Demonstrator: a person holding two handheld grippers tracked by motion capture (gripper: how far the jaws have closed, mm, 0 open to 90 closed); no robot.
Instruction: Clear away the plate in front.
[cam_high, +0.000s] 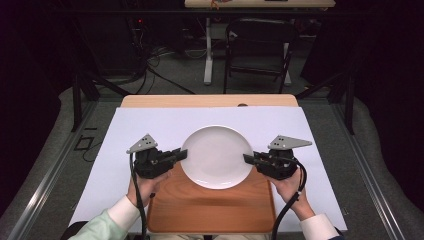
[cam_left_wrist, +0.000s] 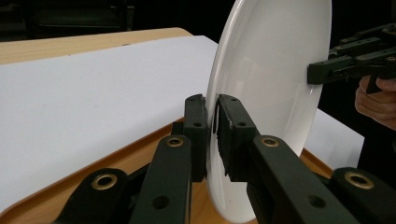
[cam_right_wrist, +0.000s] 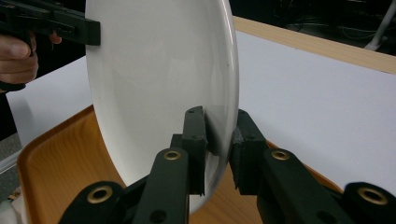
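Observation:
A round white plate (cam_high: 216, 156) hangs between both grippers, over the far edge of a wooden tray (cam_high: 210, 207). My left gripper (cam_high: 183, 153) is shut on the plate's left rim. My right gripper (cam_high: 248, 158) is shut on the right rim. In the left gripper view the black jaws pinch the plate (cam_left_wrist: 271, 74) edge-on at the left gripper (cam_left_wrist: 212, 133), with the other gripper clamped on the far rim. The right gripper view shows the plate (cam_right_wrist: 159, 79) pinched by the right gripper (cam_right_wrist: 219, 140) above the tray (cam_right_wrist: 56, 163).
A white sheet (cam_high: 150, 125) covers the wooden table (cam_high: 210, 100). A folding chair (cam_high: 260, 45) and a desk leg stand on the floor beyond the table. Cables trail from both grippers toward the person's sleeves.

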